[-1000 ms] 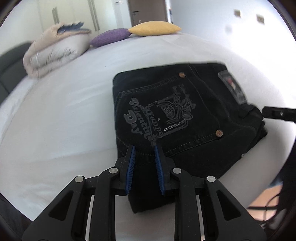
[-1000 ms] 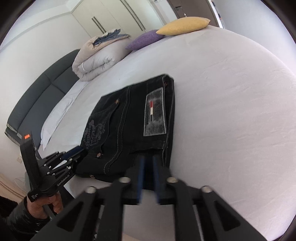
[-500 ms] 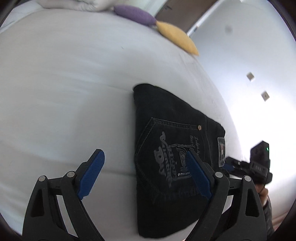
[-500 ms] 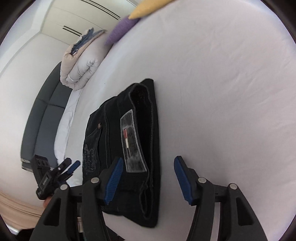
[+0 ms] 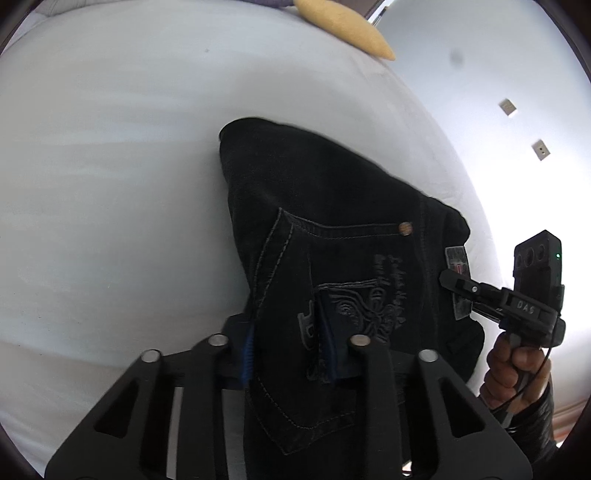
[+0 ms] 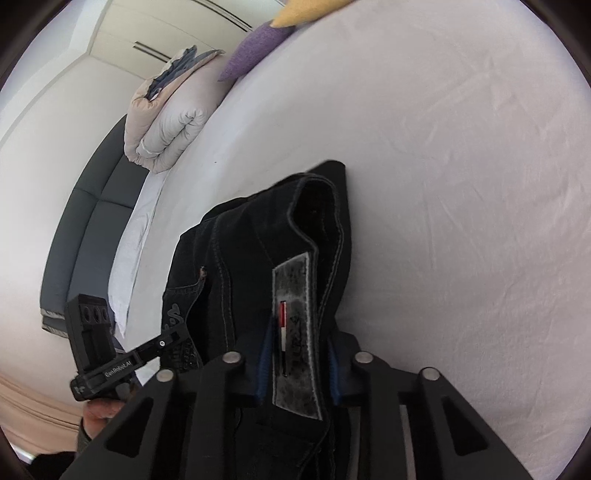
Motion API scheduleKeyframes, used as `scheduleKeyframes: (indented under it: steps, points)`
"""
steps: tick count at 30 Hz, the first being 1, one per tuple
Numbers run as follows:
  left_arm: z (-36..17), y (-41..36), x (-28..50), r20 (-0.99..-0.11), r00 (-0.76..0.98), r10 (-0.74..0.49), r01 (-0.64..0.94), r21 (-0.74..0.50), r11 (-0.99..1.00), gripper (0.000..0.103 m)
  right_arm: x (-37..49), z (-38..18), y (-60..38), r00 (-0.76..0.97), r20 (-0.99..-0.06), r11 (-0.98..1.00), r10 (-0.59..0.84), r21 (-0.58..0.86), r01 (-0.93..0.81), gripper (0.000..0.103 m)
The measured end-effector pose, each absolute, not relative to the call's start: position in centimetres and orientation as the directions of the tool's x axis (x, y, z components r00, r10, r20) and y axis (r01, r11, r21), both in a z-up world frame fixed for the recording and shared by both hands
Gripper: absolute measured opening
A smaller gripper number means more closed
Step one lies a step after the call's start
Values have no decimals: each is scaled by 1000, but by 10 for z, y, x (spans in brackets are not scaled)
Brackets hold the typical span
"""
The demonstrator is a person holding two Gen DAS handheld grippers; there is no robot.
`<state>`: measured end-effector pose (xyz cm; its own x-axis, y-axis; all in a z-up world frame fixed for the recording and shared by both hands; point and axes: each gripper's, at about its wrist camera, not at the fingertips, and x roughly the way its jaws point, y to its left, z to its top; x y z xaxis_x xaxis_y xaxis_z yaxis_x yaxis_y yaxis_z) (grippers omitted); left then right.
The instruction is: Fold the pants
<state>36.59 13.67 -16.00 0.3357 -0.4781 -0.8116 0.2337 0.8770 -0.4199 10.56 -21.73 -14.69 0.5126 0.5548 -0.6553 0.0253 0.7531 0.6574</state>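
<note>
L gripper (image 5: 288,341) just closed, pinching pants (image 5: 332,206) pocket; R gripper (image 6: 297,373) just closed on waistband patch (image 6: 295,325). Duvet (image 6: 166,129) only in R view.

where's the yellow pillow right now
The yellow pillow lies at the far end of the white bed, top of the left wrist view, next to the purple pillow, well beyond the black jeans.

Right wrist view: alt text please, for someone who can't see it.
The right gripper is clamped on the waistband of folded black pants, its blue pads either side of the grey brand patch. The pants lie on a white bed; the left gripper grips their other side.
</note>
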Motion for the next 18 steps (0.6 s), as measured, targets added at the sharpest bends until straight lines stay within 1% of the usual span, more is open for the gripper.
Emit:
scheduleKeyframes:
  steps: [2,7,10,14,18]
  points:
    - [-146,132,362,-810,362,-462,252,-391,885,18,102,-134,-214,533,-656,776,535,631,-3,20]
    - [-98,121,360,-757,438,-485,310,-379,872,17,101,-85,-212,591,-627,815,508,572,-94,19]
    - [-78,113,374,-728,474,-494,352,-358,865,18,114,-67,-233,617,-600,806,510,584,-99,19]
    - [-77,89,405,-731,481,-484,378,-325,867,18,141,-49,-255,638,-601,829,482,548,-109,19]
    - [-102,73,437,-759,449,-472,356,-333,873,18,179,-60,-272,629,-627,841,460,536,-80,19]
